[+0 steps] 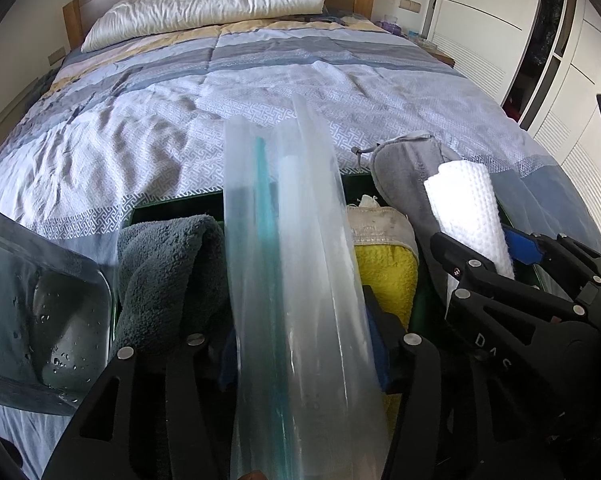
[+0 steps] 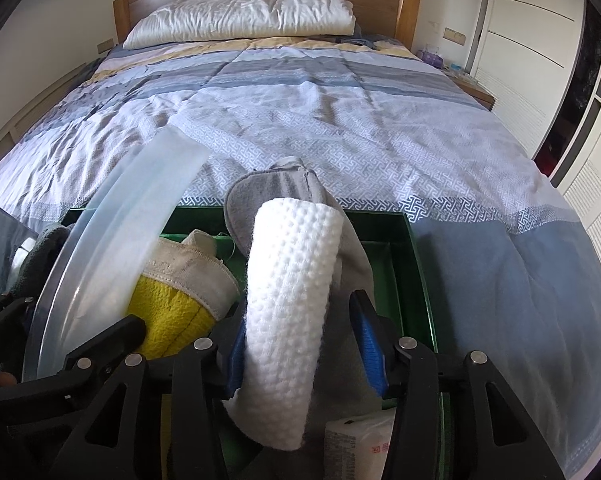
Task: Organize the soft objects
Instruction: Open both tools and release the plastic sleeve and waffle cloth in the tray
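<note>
A green box (image 2: 416,280) sits at the foot of the bed, filled with soft items. Between the fingers of my right gripper (image 2: 300,320) stands a white dimpled cloth roll (image 2: 288,300). The left blue pad touches it and the right pad stands clear of it. Behind the roll lies a grey fleece pouch (image 2: 284,192), and a yellow cloth (image 2: 172,312) with a beige band lies to its left. A clear plastic roll (image 1: 300,260) fills the gap of my left gripper (image 1: 304,360) and hides both pads. A dark grey towel (image 1: 160,272) lies to its left.
A grey translucent lid (image 1: 40,300) with water drops rests on the bed at the left. A tissue pack (image 2: 360,440) lies in the box near my right fingers. The patterned bedspread (image 1: 260,80) stretches up to a white pillow (image 1: 204,4). White wardrobe doors (image 1: 560,80) line the right.
</note>
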A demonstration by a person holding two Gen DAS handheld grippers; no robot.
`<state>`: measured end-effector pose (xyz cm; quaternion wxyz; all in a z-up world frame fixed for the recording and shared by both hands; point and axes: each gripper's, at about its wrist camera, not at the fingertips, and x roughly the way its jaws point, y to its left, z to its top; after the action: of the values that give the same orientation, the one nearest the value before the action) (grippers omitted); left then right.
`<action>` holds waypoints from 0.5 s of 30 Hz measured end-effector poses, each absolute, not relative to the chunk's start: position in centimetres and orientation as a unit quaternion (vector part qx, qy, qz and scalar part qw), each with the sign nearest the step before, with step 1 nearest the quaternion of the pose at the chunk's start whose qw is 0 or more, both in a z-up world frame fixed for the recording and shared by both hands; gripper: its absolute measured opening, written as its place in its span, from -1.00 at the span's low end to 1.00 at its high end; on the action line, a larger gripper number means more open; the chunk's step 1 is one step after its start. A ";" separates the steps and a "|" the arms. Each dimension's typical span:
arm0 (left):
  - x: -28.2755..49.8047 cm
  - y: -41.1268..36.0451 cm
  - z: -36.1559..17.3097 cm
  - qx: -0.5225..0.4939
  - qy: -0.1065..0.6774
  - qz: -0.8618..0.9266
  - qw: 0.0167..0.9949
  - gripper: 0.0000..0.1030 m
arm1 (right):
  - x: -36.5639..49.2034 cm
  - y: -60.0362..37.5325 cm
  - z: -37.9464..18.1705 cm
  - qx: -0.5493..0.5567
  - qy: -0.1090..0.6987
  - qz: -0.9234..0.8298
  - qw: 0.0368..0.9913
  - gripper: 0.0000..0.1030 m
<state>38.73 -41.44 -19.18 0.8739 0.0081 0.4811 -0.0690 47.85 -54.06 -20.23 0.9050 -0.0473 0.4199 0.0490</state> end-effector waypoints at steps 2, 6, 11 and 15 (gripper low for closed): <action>38.8 -41.4 -19.2 0.005 0.483 -0.069 0.873 -0.04 | 47.8 -54.1 -20.2 -0.046 0.419 0.049 0.905 -0.09; 38.8 -41.3 -19.2 0.002 0.482 -0.066 0.874 0.06 | 47.7 -54.4 -20.0 -0.047 0.418 0.046 0.906 -0.03; 38.9 -41.2 -19.2 -0.001 0.481 -0.062 0.874 0.18 | 47.7 -54.7 -19.8 -0.045 0.418 0.043 0.906 0.04; 38.9 -41.1 -19.2 -0.001 0.481 -0.061 0.875 0.19 | 47.7 -54.7 -19.7 -0.046 0.417 0.040 0.907 0.10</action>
<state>38.93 -41.13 -19.23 0.8748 -0.0012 0.4807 -0.0605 47.69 -54.73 -19.75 0.9067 -0.0460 0.4173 0.0398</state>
